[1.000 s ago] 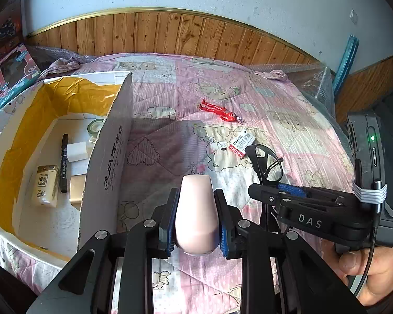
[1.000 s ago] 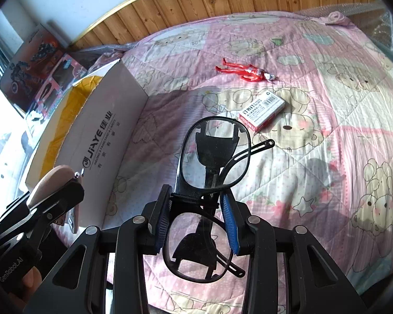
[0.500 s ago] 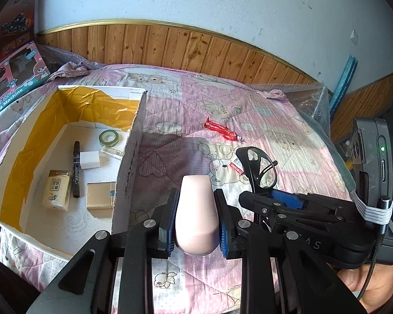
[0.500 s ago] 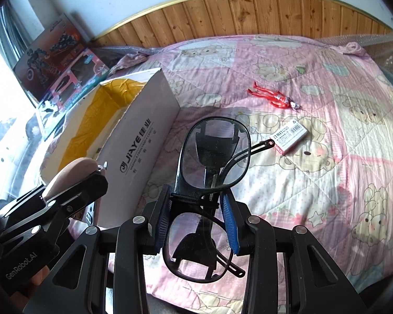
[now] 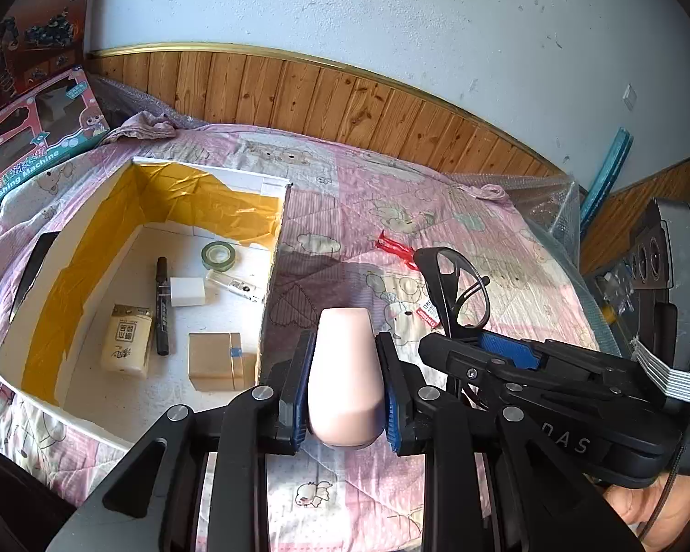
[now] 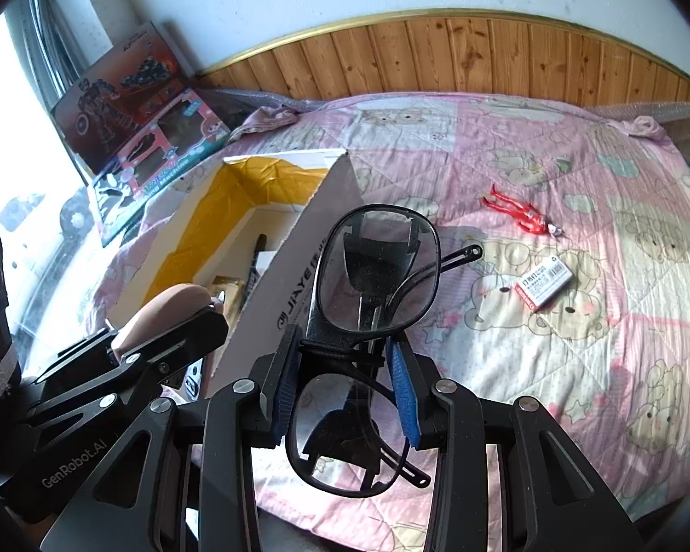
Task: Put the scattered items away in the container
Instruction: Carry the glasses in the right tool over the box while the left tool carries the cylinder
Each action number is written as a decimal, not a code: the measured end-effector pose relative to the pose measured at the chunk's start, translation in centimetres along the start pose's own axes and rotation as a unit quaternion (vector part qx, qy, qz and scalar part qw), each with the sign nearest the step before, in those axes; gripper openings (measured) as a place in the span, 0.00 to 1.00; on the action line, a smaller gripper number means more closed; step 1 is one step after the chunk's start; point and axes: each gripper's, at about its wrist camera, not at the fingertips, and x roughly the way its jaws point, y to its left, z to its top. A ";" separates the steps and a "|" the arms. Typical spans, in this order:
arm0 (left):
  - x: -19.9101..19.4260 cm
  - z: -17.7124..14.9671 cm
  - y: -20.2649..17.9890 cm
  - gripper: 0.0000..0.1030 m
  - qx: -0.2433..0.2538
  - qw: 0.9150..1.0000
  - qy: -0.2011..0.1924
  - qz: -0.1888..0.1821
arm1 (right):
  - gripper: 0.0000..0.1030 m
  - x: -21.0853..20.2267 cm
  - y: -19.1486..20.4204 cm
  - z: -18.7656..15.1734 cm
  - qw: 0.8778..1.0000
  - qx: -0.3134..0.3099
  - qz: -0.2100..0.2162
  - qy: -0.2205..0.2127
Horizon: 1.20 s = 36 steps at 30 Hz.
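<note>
Cardboard box [image 5: 271,294] open on the pink quilt [image 5: 437,211], already holding a tape roll [image 5: 218,255], marker [image 5: 162,303], white block [image 5: 187,292], tissue pack [image 5: 126,338] and small brown carton [image 5: 216,359]; its tall right wall rising between those and the two loaded tools. Left gripper [image 5: 345,395] clamped on a pale pink pouch [image 5: 345,377] just right of that wall, right gripper [image 6: 342,395] pinching black glasses [image 6: 372,276] at the bridge. Seen clearly only from the right wrist: red toy figure [image 6: 517,214] and small red-and-white box [image 6: 545,281] loose on the quilt, well apart from the container.
</note>
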 end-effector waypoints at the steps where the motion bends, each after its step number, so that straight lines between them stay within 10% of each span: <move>1: -0.2 0.2 0.2 0.26 -0.002 1.000 -0.002 -0.001 | 0.38 0.0 0.4 0.2 1.000 -0.003 0.002 -0.001; 36: -6.4 6.2 13.4 0.26 -0.092 0.990 -0.088 0.056 | 0.38 2.0 10.5 5.0 0.995 -0.084 0.061 -0.009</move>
